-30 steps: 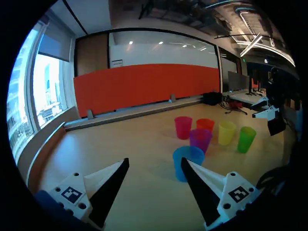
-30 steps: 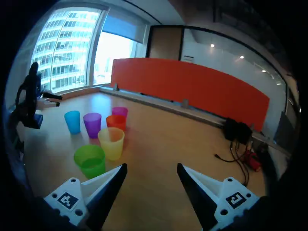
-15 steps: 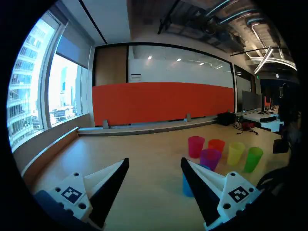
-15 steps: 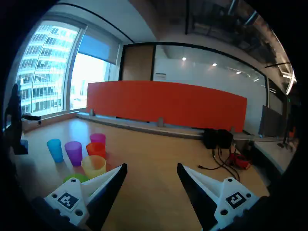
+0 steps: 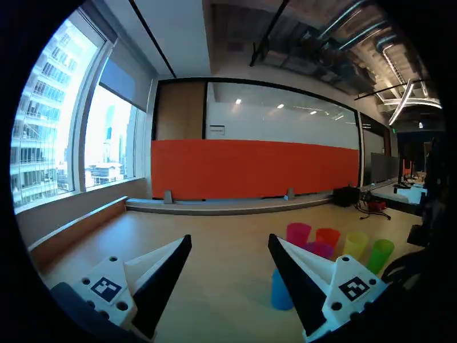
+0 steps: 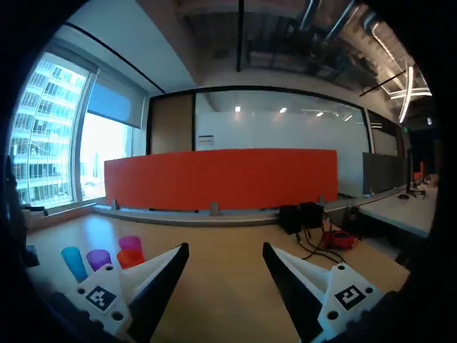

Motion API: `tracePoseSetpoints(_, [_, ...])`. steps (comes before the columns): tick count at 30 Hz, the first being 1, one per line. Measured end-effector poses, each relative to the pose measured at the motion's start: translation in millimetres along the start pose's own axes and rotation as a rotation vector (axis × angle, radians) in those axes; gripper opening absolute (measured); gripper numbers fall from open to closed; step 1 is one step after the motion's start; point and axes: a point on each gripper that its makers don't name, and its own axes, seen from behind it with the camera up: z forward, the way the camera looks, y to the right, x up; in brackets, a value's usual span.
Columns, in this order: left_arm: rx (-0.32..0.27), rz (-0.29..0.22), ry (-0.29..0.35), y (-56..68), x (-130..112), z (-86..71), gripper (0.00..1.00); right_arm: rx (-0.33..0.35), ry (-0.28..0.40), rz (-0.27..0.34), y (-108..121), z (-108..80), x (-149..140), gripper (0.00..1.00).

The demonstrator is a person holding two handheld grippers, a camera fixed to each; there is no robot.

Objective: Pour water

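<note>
Left gripper [image 5: 228, 237] and right gripper [image 6: 224, 246] are gaping open, grasping nothing. Translucent blue plastic cup [image 5: 280, 291] is sitting lower right in left gripper view, row of coloured plastic cups [image 5: 327, 235] behind. Probably best dipping lower, centring one cup between fingers. Light wooden surface [image 5: 223, 286] is lying open leftward, orange partition panel [image 5: 257, 168] bounding it

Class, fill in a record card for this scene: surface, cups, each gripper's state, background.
Surface: light wooden surface
Cups: six in a cluster: blue cup, purple cup, pink cup, orange cup, yellow cup, green cup
Left gripper: open, holding nothing
Right gripper: open, holding nothing
Background: orange panel, windows
</note>
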Motion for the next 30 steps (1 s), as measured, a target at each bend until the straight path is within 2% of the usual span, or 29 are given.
tracePoseSetpoints(3, [0.016,0.015,0.022,-1.0,6.7,0.2,1.0,-0.021,0.027,0.002,1.2,-0.6,5.7,1.0])
tracePoseSetpoints(9, [0.049,0.044,0.049,-2.7,12.7,0.8,1.0,-0.042,0.037,0.002,-0.1,-2.5,7.0,1.0])
tracePoseSetpoints(15, [0.09,0.046,0.075,-7.4,16.0,3.8,1.0,-0.049,0.042,-0.003,1.2,-4.7,6.8,1.0])
tracePoseSetpoints(18, [0.107,0.047,0.084,-7.9,15.2,4.9,1.0,-0.062,0.048,-0.004,5.1,-6.8,9.4,1.0])
tracePoseSetpoints(30, [0.114,0.029,0.082,-4.5,-5.6,11.6,1.0,-0.075,0.049,-0.018,11.1,-10.8,20.9,1.0])
